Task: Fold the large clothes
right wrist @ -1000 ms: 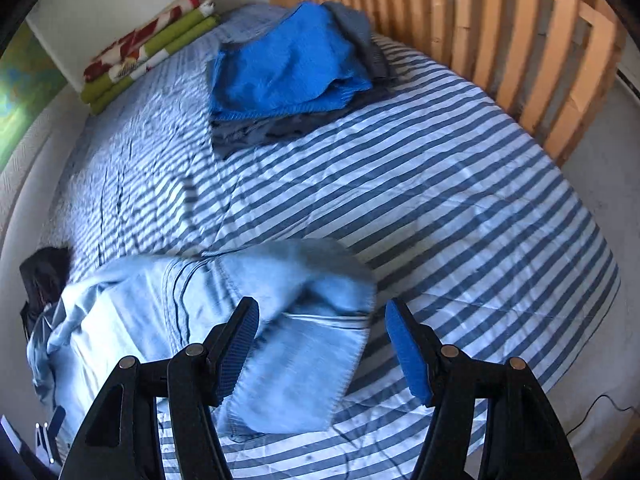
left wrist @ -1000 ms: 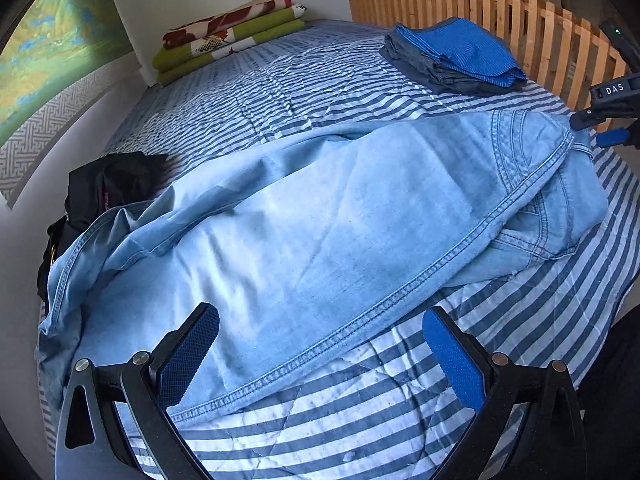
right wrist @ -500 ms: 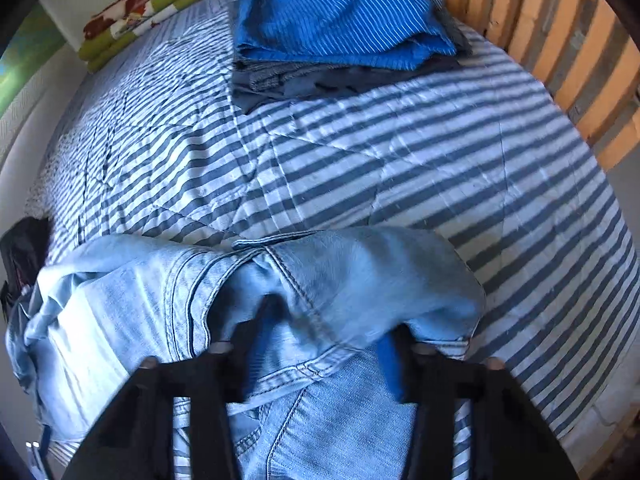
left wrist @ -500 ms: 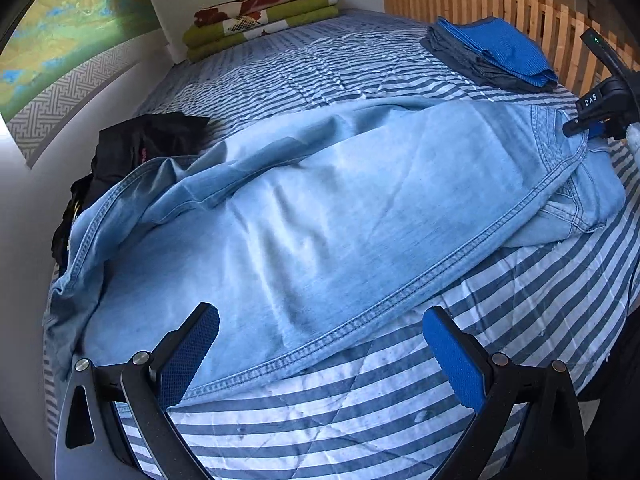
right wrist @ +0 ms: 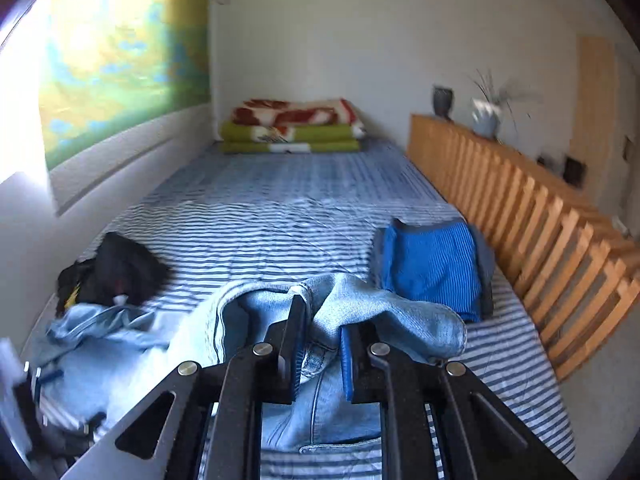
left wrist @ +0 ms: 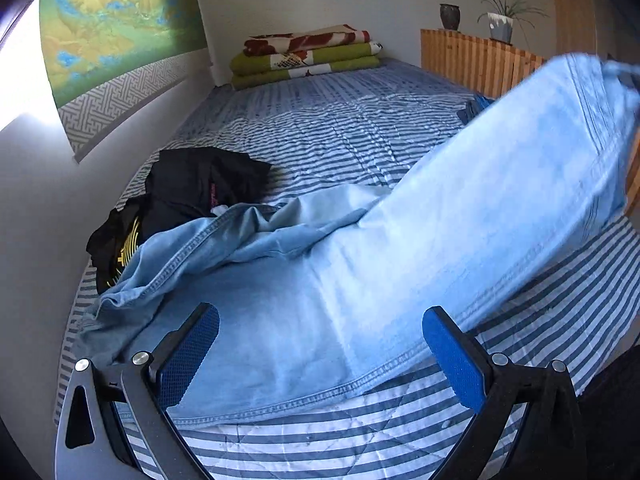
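Observation:
Light blue jeans (left wrist: pixel 400 248) lie across the striped bed (left wrist: pixel 320 120), the legs crumpled at the left. Their waist end hangs lifted off the cover at the right. In the right wrist view my right gripper (right wrist: pixel 324 320) holds the waistband of the jeans (right wrist: pixel 384 316). Its jaws are closing, with bunched denim pinched between the pads. My left gripper (left wrist: pixel 320 344) stands wide open just above the jeans' near edge, with nothing between its fingers.
A crumpled black garment (left wrist: pixel 200 188) lies by the left wall. A folded blue and grey pile (right wrist: pixel 432 268) sits beside the wooden slatted rail (right wrist: pixel 540 240). Folded blankets (left wrist: pixel 308 56) are stacked at the far end. Two pots stand on the rail.
My right gripper came down over the waistband, its jaws drew together on it, and it rose, lifting that end. The left gripper pulled back and up, still open.

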